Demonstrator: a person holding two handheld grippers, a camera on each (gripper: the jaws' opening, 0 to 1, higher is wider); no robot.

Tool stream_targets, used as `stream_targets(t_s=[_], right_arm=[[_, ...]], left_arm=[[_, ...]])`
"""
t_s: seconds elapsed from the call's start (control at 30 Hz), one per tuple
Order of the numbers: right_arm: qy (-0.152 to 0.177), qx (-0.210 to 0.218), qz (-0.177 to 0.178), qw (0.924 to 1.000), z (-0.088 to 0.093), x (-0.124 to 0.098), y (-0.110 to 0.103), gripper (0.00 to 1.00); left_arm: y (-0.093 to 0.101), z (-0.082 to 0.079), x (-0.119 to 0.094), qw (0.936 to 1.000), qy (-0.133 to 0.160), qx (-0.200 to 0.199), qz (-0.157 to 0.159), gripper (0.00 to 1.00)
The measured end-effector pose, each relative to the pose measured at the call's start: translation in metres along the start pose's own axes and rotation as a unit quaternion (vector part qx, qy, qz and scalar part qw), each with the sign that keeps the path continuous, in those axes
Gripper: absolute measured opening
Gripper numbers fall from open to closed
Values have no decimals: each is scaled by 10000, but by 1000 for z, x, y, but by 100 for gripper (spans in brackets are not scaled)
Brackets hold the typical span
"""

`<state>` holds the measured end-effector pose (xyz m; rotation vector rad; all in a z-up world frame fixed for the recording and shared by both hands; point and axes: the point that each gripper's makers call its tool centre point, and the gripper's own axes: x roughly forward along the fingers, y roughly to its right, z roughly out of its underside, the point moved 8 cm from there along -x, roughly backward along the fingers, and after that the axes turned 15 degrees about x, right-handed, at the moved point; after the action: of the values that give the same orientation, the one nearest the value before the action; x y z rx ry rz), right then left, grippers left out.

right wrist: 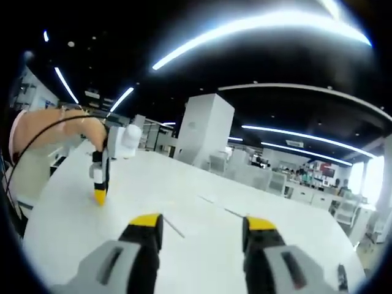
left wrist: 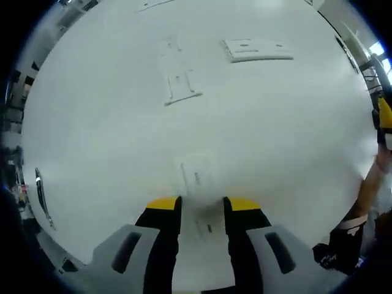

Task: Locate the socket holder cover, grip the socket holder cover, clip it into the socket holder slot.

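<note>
In the left gripper view I look down on a white table [left wrist: 110, 159]. A flat white rectangular plate with small slots, likely the socket holder cover [left wrist: 257, 49], lies at the far side. Left of it rests a thin white frame-like part [left wrist: 179, 82]. My left gripper [left wrist: 202, 207] hovers low over the table, jaws open. A faint white slotted piece [left wrist: 196, 177] lies just ahead of the tips and runs between them. My right gripper [right wrist: 203, 225] is open and holds nothing, raised above the table. The left gripper [right wrist: 100, 184] points down at the table at the left of the right gripper view.
A person's hand and arm [right wrist: 55, 135] hold the left gripper. Another arm [left wrist: 367, 190] and a yellow jaw tip [left wrist: 384, 113] show at the right edge. Thin strips [right wrist: 173, 226] lie on the table. A metal handle [left wrist: 40, 196] sits at the left table edge. Desks and chairs [right wrist: 294, 180] stand behind.
</note>
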<state>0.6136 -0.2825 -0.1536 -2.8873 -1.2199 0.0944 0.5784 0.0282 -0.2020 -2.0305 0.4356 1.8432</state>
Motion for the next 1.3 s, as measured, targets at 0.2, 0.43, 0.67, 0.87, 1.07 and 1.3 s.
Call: stream_targets(t_s=[0.2,0.43,0.67,0.87,1.07,1.3], right_arm=[[-34,-18,7,10000,1,1,0,53],[-29,-13,2,10000,0,0,0,53],[-52,-18,8,10000,1,0,0,53],[-71,-25,24,10000,1,0,2,53],[-67,-12,39,10000,2,-1,3,53],[-53,-31,38,10000,2,-2,4,53]], left_arm=[[0,1,-1,10000,29,-10,-9,28],[4,7,-1,9999,89,65,-12,28],[4,5,-1,9999,83,123,7,27],[5,4,-1,9997,108,201,21,27],[5,3,-3,9996,141,230,38,26],[6,-3,-14,9994,225,269,39,26]])
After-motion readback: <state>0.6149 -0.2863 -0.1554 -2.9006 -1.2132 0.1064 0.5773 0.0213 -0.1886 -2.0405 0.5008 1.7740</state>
